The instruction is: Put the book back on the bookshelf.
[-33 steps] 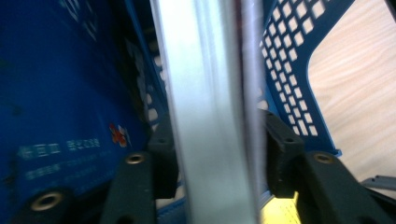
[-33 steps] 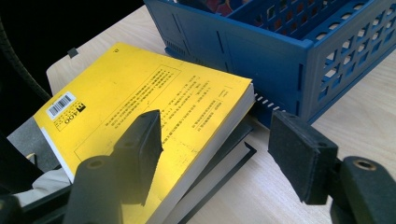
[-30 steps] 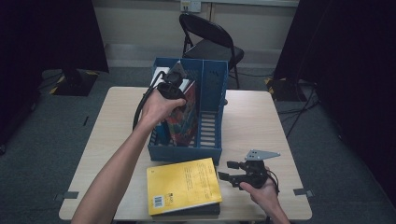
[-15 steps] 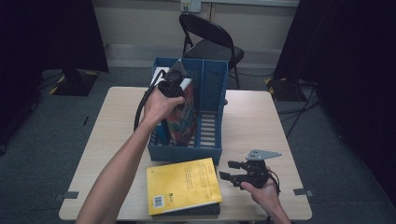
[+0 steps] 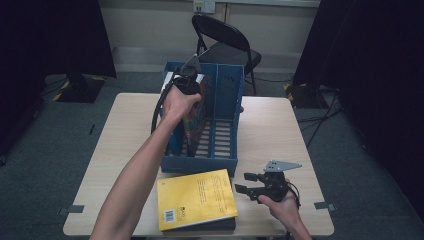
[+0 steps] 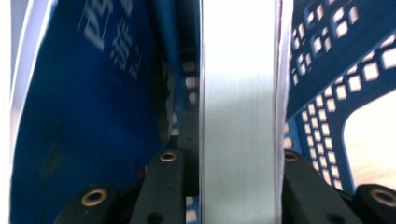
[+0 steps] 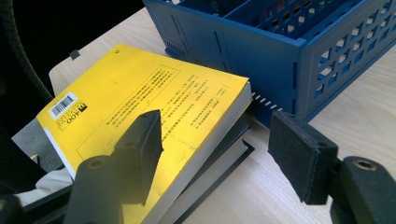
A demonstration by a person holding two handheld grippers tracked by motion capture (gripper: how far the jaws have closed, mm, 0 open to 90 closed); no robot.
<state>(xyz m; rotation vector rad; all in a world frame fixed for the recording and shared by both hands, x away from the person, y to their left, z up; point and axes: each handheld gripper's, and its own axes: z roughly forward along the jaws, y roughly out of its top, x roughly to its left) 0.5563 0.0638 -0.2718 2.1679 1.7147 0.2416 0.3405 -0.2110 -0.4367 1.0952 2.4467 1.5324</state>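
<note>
A thick book with white page edges [image 6: 238,107] stands upright in the blue plastic file rack [image 5: 220,155] on the wooden table [image 5: 270,125]. The left gripper [image 5: 186,82] has just squeezed shut on it, one jaw on each cover. A blue book [image 6: 88,107] leans just beside it. The right gripper [image 5: 260,186] hangs open near the yellow book [image 5: 196,197].

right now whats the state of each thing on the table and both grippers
left gripper: shut on the held book, jaws just closed further
held book: upright in the rack
blue file rack: standing on the table
yellow book: lying flat on a dark book
dark book: flat, underneath
right gripper: open, beside the yellow book
</note>
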